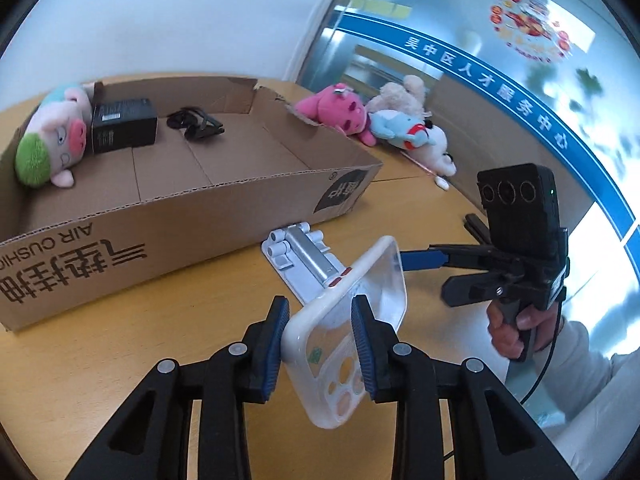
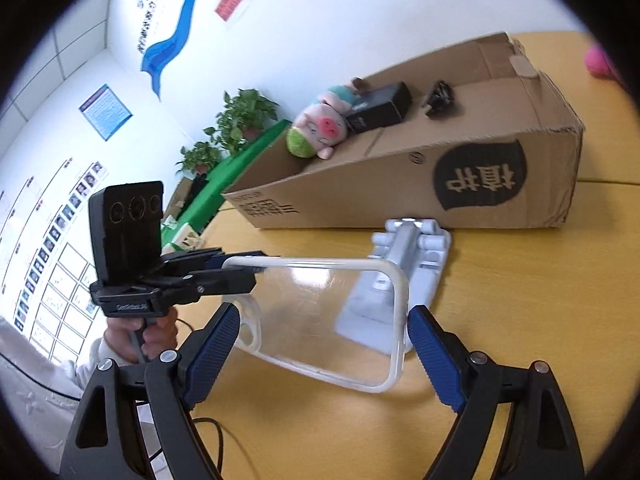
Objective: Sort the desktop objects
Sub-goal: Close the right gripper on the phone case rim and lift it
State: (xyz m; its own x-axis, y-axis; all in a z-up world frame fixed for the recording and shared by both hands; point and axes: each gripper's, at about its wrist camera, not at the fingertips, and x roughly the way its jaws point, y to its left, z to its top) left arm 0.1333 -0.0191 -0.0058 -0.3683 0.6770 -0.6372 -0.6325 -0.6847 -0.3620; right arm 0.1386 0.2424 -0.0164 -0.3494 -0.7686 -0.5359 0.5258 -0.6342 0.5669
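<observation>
Left tool [image 1: 320, 338] clamped on clear phone case [image 1: 352, 320], lifted above counter [image 1: 120, 340]; right tool [image 2: 320, 356] spread wide, gripping nothing.

A blue banner [image 1: 480, 76] crosses the glass wall [image 1: 400, 60]; potted plants [image 2: 244, 116] stand beyond the desk's far edge.

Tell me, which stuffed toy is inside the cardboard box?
The pig with green hair, beside the black box. The pink, beige and blue toys lie outside on the table.
</observation>
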